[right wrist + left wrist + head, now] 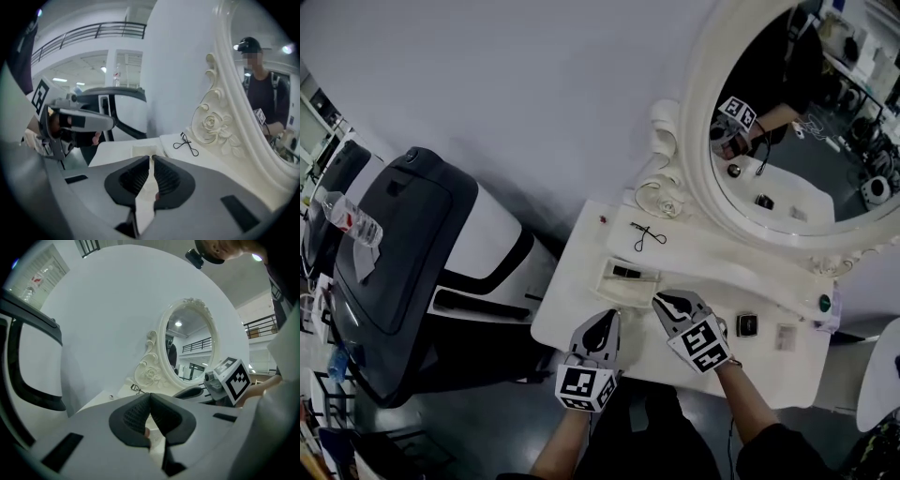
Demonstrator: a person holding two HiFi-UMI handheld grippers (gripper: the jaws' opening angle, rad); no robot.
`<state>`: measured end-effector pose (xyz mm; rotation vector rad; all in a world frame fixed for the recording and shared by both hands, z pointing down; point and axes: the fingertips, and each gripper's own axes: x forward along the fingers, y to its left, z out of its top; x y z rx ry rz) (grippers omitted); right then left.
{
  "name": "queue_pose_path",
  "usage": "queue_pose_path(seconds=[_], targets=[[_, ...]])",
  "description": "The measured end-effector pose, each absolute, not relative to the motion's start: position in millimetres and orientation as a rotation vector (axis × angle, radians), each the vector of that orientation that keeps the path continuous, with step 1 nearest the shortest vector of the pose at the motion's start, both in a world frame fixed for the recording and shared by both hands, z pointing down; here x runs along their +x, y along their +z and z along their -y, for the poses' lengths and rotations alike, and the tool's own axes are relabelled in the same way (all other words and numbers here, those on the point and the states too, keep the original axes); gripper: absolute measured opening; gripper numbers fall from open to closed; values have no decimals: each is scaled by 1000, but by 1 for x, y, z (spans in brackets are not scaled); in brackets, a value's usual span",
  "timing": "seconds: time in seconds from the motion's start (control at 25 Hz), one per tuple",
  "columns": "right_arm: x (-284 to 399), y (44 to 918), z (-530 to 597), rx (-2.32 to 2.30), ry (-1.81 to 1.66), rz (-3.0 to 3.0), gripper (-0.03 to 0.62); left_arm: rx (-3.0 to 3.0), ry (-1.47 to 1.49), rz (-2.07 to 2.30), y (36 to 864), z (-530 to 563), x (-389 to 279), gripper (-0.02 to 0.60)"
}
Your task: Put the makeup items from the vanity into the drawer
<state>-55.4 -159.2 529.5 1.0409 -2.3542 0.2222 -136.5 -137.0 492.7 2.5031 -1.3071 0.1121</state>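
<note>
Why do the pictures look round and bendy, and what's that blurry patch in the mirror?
Both gripper views: a wide-angle lens bends things, so the mirror frame curves and the corners go dark. Right gripper view: that patch was added afterwards to hide a face. Head view: soft light, no glare.

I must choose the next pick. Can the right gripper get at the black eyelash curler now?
Probably yes: the eyelash curler lies uncovered on the vanity top, ahead of the right gripper, with nothing between.

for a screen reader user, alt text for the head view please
The left hand-held gripper and right hand-held gripper hover over a white vanity beneath an oval mirror; an eyelash curler and a dark case lie on the vanity.
</note>
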Motion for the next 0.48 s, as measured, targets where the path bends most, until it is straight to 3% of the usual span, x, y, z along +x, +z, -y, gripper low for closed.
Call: queue_pose_path(seconds=[0.48], targets=[[-54,427,98,1586,398,2650,32,2724,112,1146,412,94,-129,15]])
